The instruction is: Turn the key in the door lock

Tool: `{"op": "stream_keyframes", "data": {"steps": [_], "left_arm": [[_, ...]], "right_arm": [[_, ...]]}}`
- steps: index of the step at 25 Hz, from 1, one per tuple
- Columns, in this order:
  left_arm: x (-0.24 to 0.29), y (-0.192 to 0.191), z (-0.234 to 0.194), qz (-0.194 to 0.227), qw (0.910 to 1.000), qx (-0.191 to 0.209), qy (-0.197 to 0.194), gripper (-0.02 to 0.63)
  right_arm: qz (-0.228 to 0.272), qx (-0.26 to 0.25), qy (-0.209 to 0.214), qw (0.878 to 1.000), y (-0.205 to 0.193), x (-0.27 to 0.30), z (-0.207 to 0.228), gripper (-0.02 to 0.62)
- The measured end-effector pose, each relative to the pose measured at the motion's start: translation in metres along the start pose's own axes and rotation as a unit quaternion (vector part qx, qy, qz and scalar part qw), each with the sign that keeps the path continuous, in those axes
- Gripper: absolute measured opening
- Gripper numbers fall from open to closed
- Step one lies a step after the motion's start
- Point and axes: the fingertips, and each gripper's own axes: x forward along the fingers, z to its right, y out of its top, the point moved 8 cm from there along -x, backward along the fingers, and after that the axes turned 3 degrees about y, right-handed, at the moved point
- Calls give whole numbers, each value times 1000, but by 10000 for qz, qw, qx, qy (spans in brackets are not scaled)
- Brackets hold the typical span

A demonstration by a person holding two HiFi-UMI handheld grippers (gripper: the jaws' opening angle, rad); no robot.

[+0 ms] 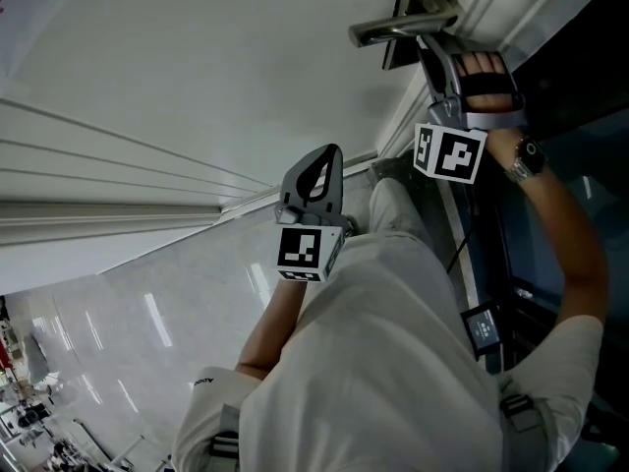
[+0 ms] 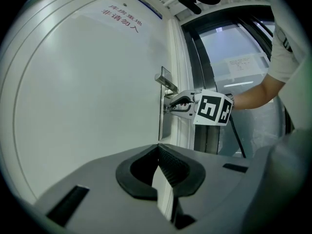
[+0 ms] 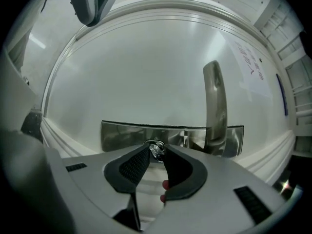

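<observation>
A small silver key [image 3: 156, 150] sticks out of the steel lock plate [image 3: 122, 133] on the white door [image 1: 197, 77]. My right gripper [image 3: 155, 152] is shut on the key, one dark pad on each side of its head. In the head view the right gripper [image 1: 430, 45] reaches the door just under the lever handle [image 1: 398, 28]. The handle [image 3: 215, 101] stands to the right of the key. My left gripper [image 1: 330, 153] hangs away from the door with its jaws shut on nothing. In the left gripper view its tips [image 2: 158, 148] meet, and the right gripper [image 2: 171, 105] shows at the plate [image 2: 162, 126].
A red-lettered notice [image 2: 122, 19] is stuck high on the door. Right of the door runs the frame with a dark glass panel [image 2: 234, 67]. The person's body and light trousers [image 1: 393, 342] fill the lower middle over the shiny tiled floor [image 1: 138, 313].
</observation>
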Motion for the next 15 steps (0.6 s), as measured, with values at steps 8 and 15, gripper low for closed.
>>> {"op": "stream_keyframes", "data": {"steps": [8, 15], "left_arm": [[6, -2, 5, -17, 9999, 29, -98, 8], [9, -2, 10, -37, 9999, 10, -142, 8]], "right_arm": [[-234, 785, 14, 9966, 2, 2, 2, 78], [-309, 1495, 50, 9883, 3, 2, 5, 80]]}}
